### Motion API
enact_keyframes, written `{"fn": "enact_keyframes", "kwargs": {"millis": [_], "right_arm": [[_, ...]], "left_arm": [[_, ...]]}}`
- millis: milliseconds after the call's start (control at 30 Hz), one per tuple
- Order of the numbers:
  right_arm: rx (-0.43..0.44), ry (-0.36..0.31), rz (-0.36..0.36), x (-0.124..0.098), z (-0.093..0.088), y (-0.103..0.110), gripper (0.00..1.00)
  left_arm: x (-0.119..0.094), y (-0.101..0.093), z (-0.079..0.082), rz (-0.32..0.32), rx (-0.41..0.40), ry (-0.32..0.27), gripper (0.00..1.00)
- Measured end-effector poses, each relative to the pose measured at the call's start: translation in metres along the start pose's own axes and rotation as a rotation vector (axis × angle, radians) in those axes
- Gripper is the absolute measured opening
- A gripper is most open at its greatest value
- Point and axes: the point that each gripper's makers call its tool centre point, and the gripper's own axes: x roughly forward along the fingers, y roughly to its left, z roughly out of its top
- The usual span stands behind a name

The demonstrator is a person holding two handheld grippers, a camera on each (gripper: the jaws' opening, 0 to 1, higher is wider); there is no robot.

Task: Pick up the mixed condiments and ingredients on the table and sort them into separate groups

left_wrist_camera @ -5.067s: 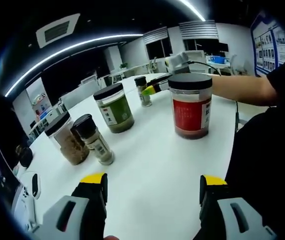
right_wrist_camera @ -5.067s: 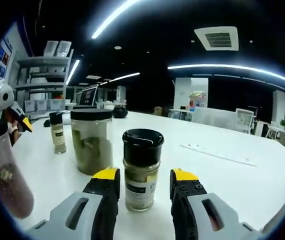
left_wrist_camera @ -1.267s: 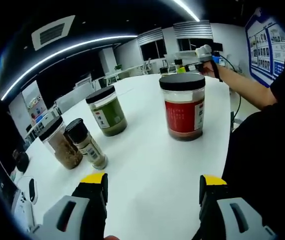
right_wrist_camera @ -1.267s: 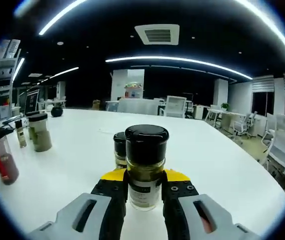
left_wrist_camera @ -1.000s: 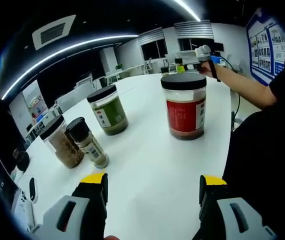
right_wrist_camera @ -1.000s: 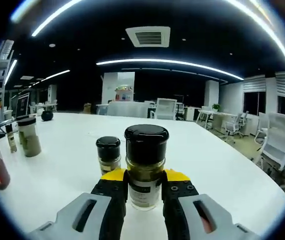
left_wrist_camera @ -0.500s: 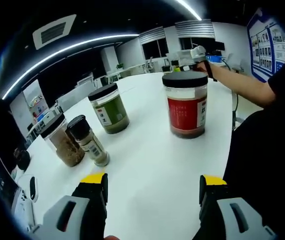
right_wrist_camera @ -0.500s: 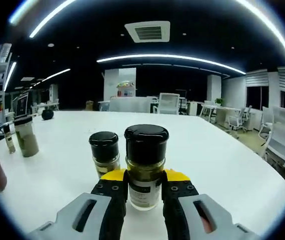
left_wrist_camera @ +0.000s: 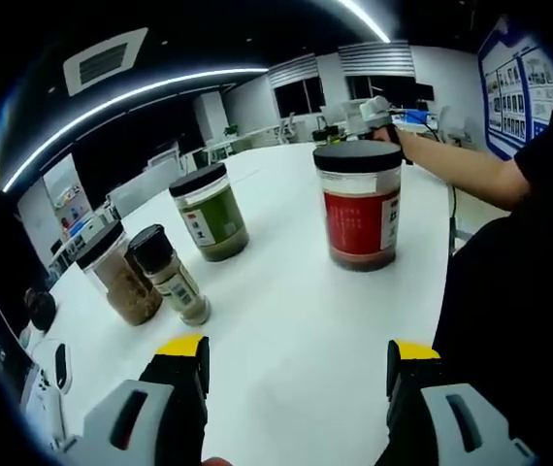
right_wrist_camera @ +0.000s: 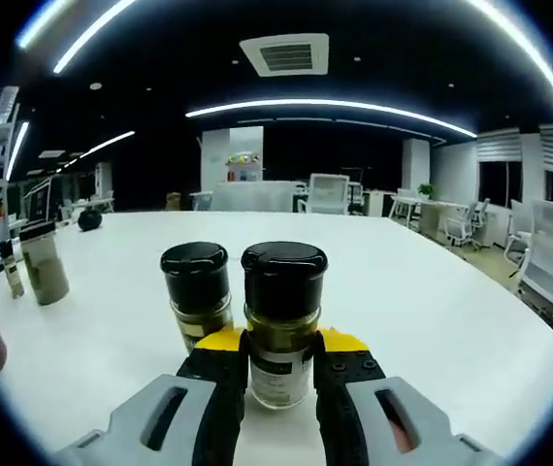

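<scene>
The spice shaker [right_wrist_camera: 283, 320], a small glass jar with a black cap and pale green-brown contents, sits clamped between the yellow-tipped jaws of the right claw [right_wrist_camera: 281, 361]. Just left of it and a little ahead stands a second shaker [right_wrist_camera: 195, 292] of the same kind, close beside the held one but apart from it. Whether the held shaker's base already rests on the white counter [right_wrist_camera: 432, 320] cannot be told, as the jaws hide it.

The step in hand looks like placing: the small shakers are being gathered into one group. The next move calls for settling the shaker upright beside its twin, then parting the jaws without knocking either over, since both are narrow and tall.

The left claw [left_wrist_camera: 296, 374] is released, its jaws standing wide with nothing between them, above bare counter. Ahead and to its left stand another small shaker [left_wrist_camera: 168, 274], a jar of brown pieces [left_wrist_camera: 118, 273] touching or just behind it, and a green-filled jar [left_wrist_camera: 210, 212] further on. Ahead to its right stands a red-labelled jar [left_wrist_camera: 358, 205]. These wide jars would likely form the other group.
</scene>
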Motion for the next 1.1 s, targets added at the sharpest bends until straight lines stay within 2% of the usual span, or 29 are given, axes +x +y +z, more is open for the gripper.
{"fn": "enact_keyframes", "kwargs": {"millis": [267, 400, 767, 833, 933, 1100], "right_arm": [[-0.012, -0.022, -0.006, -0.001, -0.002, -0.002, 0.27], [-0.018, -0.012, -0.003, 0.001, -0.001, -0.002, 0.27], [-0.075, 0.009, -0.005, 0.001, -0.004, -0.005, 0.28], [-0.072, 0.021, 0.008, 0.000, -0.007, -0.005, 0.29], [-0.042, 0.023, 0.020, -0.003, -0.013, -0.007, 0.37], [-0.033, 0.006, 0.032, -0.019, -0.012, -0.007, 0.37]], "left_arm": [[0.002, -0.001, -0.004, -0.005, 0.001, 0.013, 0.75], [0.001, -0.003, 0.000, -0.012, -0.004, -0.006, 0.75], [0.001, -0.003, -0.002, -0.009, -0.003, 0.001, 0.75], [0.002, -0.003, -0.003, -0.011, -0.003, 0.005, 0.75], [0.003, -0.002, -0.004, -0.009, -0.002, 0.011, 0.75], [0.003, -0.003, -0.006, -0.010, -0.003, 0.017, 0.75]]}}
